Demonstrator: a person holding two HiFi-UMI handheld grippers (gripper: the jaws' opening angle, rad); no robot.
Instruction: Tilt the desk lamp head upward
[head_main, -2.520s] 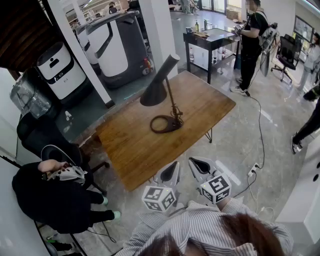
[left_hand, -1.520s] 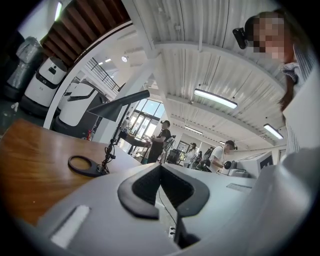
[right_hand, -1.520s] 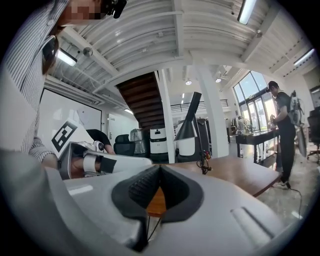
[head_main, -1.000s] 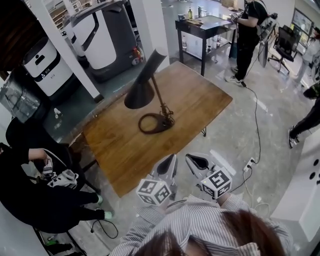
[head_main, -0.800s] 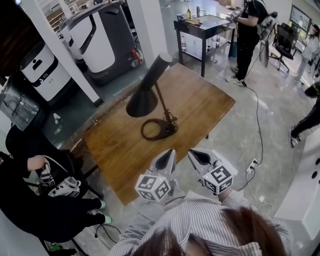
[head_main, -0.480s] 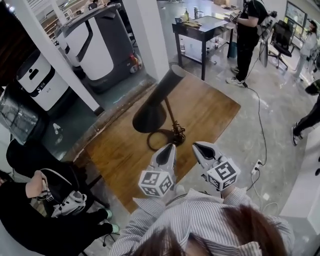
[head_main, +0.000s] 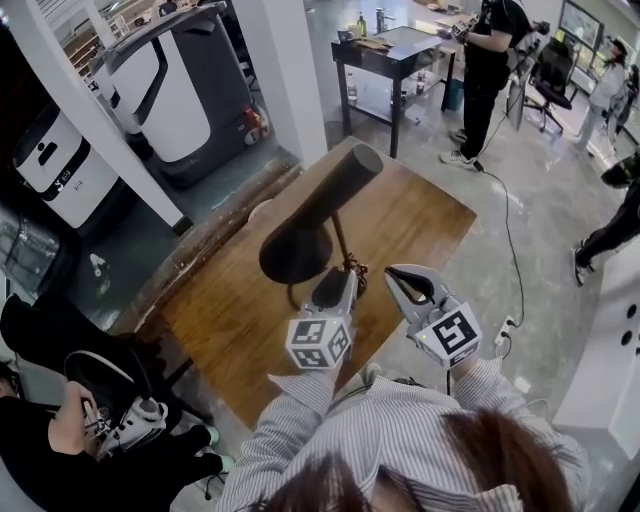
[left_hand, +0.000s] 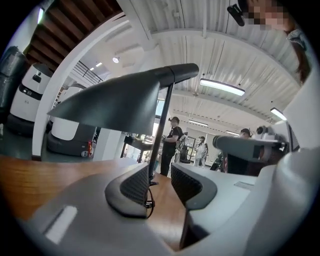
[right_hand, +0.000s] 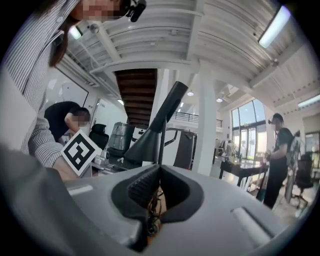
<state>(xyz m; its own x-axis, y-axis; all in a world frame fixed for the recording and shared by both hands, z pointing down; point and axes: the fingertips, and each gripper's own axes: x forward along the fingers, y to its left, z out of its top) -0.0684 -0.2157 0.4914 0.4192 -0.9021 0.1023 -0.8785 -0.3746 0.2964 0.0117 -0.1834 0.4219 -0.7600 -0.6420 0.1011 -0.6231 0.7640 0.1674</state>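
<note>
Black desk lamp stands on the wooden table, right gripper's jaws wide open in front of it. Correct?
Not quite. The right gripper has its jaws shut, pads meeting, as the right gripper view shows. The rest holds: the black desk lamp stands on the wooden table, ahead of that gripper.
</note>
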